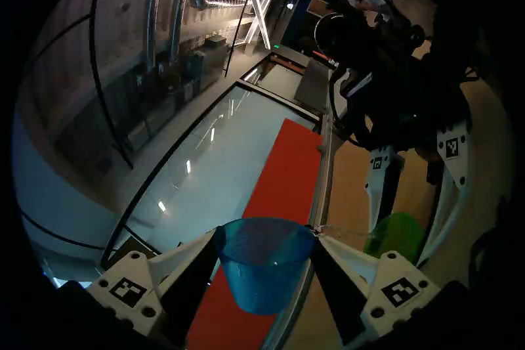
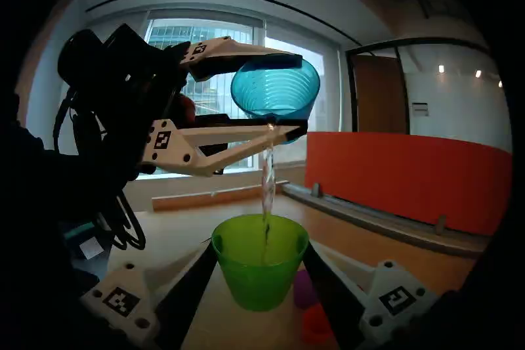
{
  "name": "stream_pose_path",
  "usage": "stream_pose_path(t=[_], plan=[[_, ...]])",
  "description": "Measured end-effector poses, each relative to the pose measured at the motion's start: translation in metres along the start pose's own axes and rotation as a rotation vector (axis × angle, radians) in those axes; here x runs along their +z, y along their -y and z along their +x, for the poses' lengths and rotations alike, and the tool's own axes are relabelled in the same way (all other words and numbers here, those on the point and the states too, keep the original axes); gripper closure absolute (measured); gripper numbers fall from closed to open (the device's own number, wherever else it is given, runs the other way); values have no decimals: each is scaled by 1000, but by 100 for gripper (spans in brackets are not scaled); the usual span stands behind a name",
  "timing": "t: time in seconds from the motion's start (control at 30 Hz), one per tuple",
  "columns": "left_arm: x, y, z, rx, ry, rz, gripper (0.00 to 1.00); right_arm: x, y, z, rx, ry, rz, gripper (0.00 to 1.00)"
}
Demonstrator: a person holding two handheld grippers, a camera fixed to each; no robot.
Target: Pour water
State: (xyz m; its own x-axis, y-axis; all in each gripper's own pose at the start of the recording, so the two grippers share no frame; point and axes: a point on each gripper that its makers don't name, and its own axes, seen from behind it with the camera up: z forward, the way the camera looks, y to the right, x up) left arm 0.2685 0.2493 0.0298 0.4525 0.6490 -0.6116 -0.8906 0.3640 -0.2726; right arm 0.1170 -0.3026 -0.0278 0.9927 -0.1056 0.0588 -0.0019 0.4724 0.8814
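We see the left gripper (image 1: 266,235) clamping both fingers on a translucent blue plastic cup (image 1: 264,271), which sits tilted at 12 o'clock in the right gripper view. A thin water stream (image 2: 267,179) falls into a translucent green plastic cup (image 2: 259,274) at 6 o'clock. Both fingers of the right gripper (image 2: 259,245) press on that cup.

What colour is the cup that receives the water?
The cup is bright green, clearest in the right gripper view.
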Motion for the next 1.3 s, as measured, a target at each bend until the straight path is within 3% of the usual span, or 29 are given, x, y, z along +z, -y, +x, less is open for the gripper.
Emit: stream_pose_path(t=[1.3], plan=[[-2,-3,3,137,13,-20,11,-2,1,4,-3,-7,-3,9]])
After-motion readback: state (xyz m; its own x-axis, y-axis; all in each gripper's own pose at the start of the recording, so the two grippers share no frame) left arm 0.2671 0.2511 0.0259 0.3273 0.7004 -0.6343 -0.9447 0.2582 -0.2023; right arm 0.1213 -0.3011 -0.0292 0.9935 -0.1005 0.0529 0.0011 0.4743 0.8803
